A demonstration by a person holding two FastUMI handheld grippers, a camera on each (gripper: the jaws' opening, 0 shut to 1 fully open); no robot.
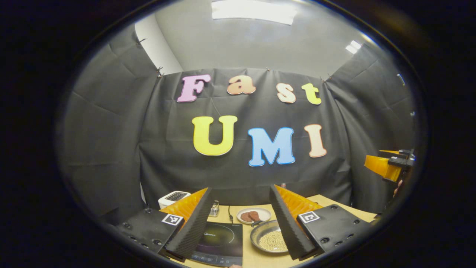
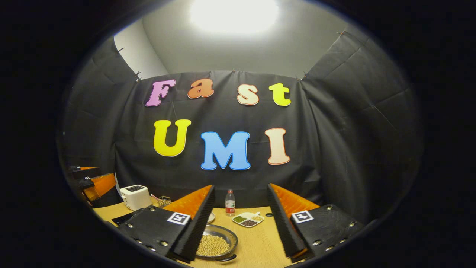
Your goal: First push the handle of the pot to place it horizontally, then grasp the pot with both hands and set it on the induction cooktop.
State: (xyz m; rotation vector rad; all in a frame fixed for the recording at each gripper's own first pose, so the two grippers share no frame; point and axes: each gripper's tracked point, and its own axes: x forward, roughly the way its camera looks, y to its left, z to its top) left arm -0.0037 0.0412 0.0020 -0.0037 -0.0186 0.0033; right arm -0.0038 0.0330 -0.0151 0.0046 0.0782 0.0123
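The pot (image 1: 268, 239) is a shallow metal pan holding pale beans. It stands on the wooden table to the right of the black induction cooktop (image 1: 220, 238). A dark handle (image 1: 256, 223) shows at its far rim. In the right gripper view the pot (image 2: 216, 242) lies low, partly behind my left finger, with a dark handle (image 2: 227, 257) at its near rim. My left gripper (image 1: 241, 191) is open above the table with nothing between its fingers. My right gripper (image 2: 241, 190) is open and empty too. Each gripper is also seen from the other's camera: the right gripper (image 1: 388, 165) far right, the left gripper (image 2: 93, 184) far left.
A plate with reddish-brown food (image 1: 254, 215) sits behind the pot. A white toaster (image 2: 135, 197) and a wire basket (image 2: 163, 201) stand at the back left. A bottle (image 2: 230, 203) and a divided dish of beans (image 2: 248, 219) stand behind the pot on the table (image 2: 260, 242).
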